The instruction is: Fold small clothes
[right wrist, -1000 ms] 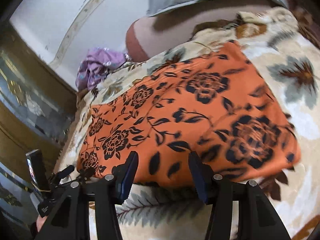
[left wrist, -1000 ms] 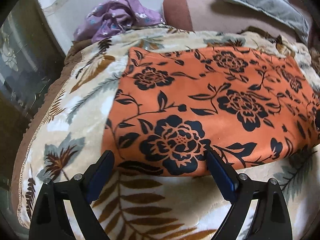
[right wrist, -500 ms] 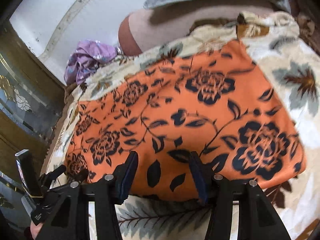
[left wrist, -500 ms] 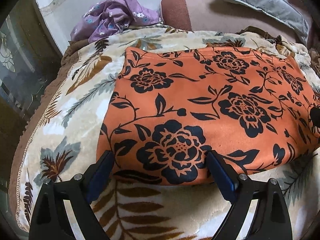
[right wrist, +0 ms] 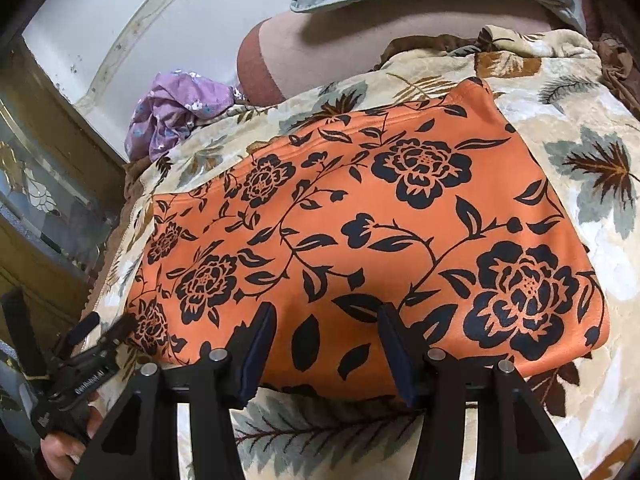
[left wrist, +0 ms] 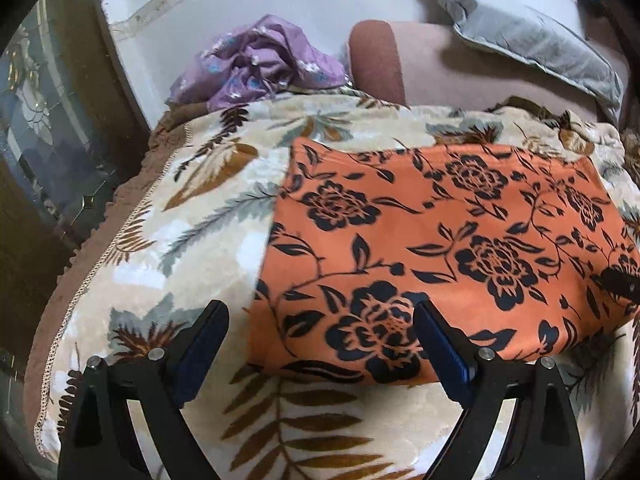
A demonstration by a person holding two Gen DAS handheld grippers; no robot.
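Spread over the bed is a leaf-print blanket (left wrist: 224,208), and on it lies the orange floral garment (right wrist: 360,232), folded flat, its long axis running across in front of us. Our left hand-held gripper (left wrist: 320,344) hangs open above its near left corner; our right hand-held gripper (right wrist: 326,344) stands half open above the near edge, holding nothing. We see no containers; a crumpled purple garment (left wrist: 260,64) lies well behind.

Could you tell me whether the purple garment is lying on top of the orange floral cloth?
No, the purple garment sits bunched beyond the blanket's far edge, apart from the orange floral cloth.
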